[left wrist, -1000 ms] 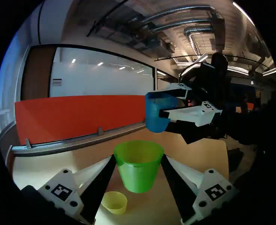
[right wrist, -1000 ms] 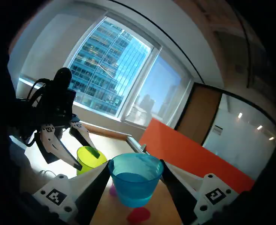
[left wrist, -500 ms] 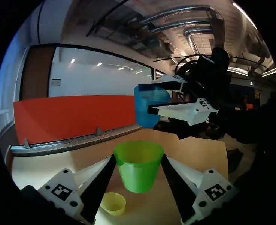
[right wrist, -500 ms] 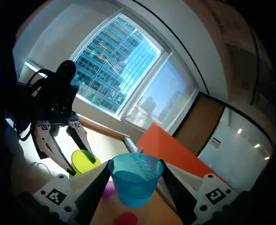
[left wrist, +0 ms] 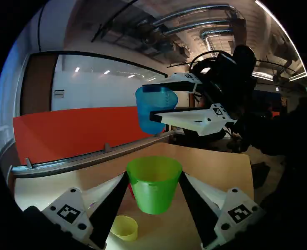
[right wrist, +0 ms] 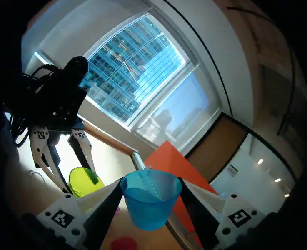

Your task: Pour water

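Observation:
My left gripper point(left wrist: 154, 183) is shut on a green cup point(left wrist: 154, 183), held upright over the wooden table point(left wrist: 220, 160). Above and beyond it, my right gripper point(left wrist: 155, 104) is shut on a blue cup point(left wrist: 153, 109) that leans toward the left. In the right gripper view the blue cup point(right wrist: 151, 204) sits between the fingers with water inside, the water surface slanted. Farther off in that view the left gripper point(right wrist: 76, 177) holds the green cup point(right wrist: 83, 181) lower left of the blue cup.
A small yellow cup point(left wrist: 124, 227) and a red thing point(left wrist: 131, 191) lie on the table under the green cup. A pink-red disc point(right wrist: 124, 243) shows below the blue cup. An orange partition point(left wrist: 74, 129) with a metal rail borders the table's far side. A large window point(right wrist: 128, 75) stands behind.
My right gripper has carried the blue cup up and to the left, over toward the green cup, and tilted it more; the water inside has slanted. The green cup has held still.

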